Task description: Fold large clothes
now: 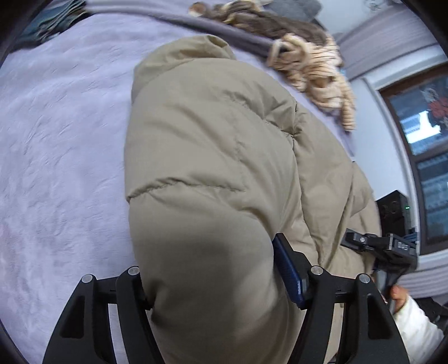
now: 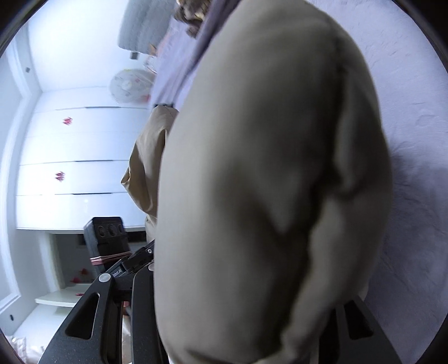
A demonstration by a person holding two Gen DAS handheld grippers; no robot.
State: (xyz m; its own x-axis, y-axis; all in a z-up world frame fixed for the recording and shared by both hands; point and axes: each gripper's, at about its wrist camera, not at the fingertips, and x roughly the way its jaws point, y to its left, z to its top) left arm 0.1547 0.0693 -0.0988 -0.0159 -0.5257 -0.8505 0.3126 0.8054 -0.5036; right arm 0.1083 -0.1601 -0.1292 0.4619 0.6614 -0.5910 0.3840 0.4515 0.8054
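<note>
A large beige puffer jacket lies on the lilac bedspread. My left gripper is shut on a thick fold of the jacket's near edge; the fabric bulges out between the fingers and hides the left one, while the blue pad of the right finger shows. In the right wrist view the same jacket fills the middle, and my right gripper is shut on another fold of it, fingertips buried in fabric. The right gripper's body also shows at the right of the left wrist view, beside the jacket.
A tan striped garment and a brown furry one lie at the bed's far edge. A black device stands beside the bed. White wardrobe doors and a window lie beyond the bed's edge.
</note>
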